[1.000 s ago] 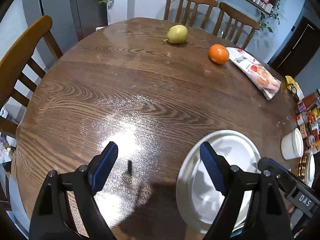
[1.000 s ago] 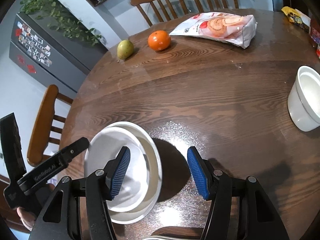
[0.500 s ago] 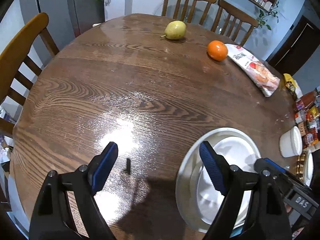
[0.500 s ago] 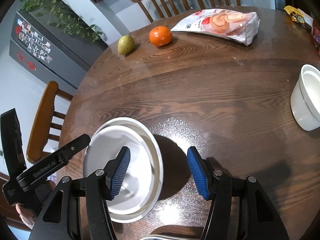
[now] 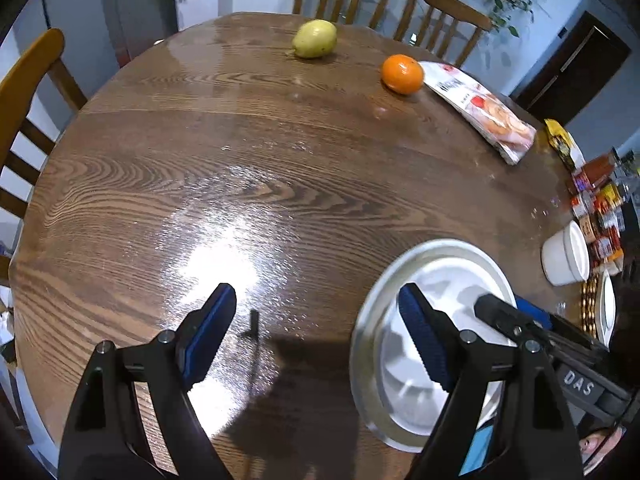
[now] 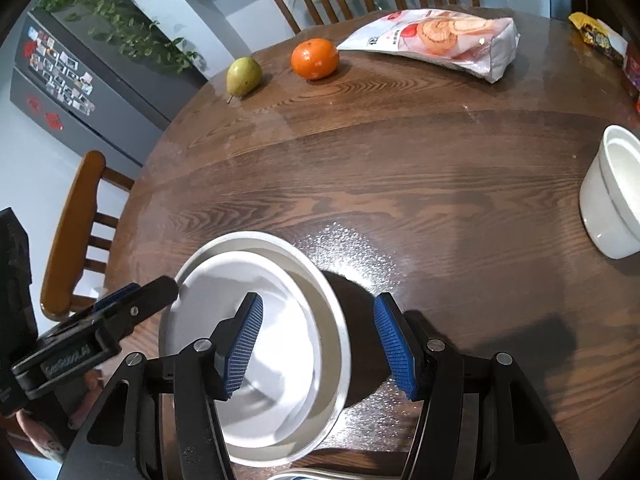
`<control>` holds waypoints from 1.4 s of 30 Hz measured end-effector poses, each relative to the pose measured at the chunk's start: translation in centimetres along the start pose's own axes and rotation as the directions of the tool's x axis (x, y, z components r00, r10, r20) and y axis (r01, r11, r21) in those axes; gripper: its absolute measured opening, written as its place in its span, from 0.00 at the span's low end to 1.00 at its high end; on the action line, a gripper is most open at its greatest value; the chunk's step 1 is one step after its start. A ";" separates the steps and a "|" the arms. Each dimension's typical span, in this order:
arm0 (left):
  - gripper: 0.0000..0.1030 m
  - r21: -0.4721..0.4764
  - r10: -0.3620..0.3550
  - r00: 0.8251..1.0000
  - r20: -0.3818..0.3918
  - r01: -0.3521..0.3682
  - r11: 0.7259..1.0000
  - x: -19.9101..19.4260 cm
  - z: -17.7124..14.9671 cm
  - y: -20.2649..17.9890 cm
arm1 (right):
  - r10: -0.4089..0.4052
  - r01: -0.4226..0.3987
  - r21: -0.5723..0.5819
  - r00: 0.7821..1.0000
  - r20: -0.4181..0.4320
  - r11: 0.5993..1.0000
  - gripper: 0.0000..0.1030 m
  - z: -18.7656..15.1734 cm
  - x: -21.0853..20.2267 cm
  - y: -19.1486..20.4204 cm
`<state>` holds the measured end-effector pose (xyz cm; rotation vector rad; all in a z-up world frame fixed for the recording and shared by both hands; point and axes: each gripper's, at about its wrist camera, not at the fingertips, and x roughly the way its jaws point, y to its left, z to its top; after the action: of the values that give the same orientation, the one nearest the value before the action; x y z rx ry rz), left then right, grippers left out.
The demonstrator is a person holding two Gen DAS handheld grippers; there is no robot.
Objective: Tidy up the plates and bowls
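A white plate (image 6: 256,292) lies inside a larger grey plate (image 6: 316,280) on the round wooden table (image 6: 400,180); the pair also shows in the left wrist view (image 5: 440,264). My right gripper (image 6: 316,344) is open, straddling the plates' right rim from above. My left gripper (image 5: 316,332) is open and empty, its right finger over the plates' left rim. A white bowl (image 6: 612,200) stands at the table's right edge, also seen in the left wrist view (image 5: 566,254). Another white dish (image 5: 606,308) sits at the far right.
A pear (image 5: 314,38), an orange (image 5: 402,74) and a snack bag (image 5: 484,110) lie at the far side. Small packets and bottles (image 5: 600,200) crowd the right edge. Wooden chairs (image 5: 24,92) ring the table.
The white plate has settled further into the grey plate. Both grippers have shifted only slightly and stay open.
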<state>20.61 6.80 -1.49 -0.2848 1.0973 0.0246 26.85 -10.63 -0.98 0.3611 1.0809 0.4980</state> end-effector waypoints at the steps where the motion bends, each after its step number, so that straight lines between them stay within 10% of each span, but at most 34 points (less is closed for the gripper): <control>1: 0.79 0.005 -0.010 1.000 -0.005 0.010 1.000 0.0 -0.1 -0.1 | -0.006 0.006 0.001 1.000 0.003 1.000 0.59 0.0 0.0 0.0; 11: 0.52 0.117 -0.067 0.995 -0.070 0.075 0.990 1.1 -1.3 -2.7 | -0.034 0.035 -0.036 0.999 0.014 0.999 0.24 0.0 0.1 0.1; 42: 0.48 0.101 -0.149 0.984 -0.099 0.159 0.982 3.1 -0.9 -8.9 | -0.126 0.123 0.057 0.991 0.055 0.991 0.26 2.0 -2.0 -4.4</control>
<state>22.73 -2.32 -2.69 -0.2740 1.1601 -0.1874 28.83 -15.47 -0.90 0.3512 1.0544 0.3461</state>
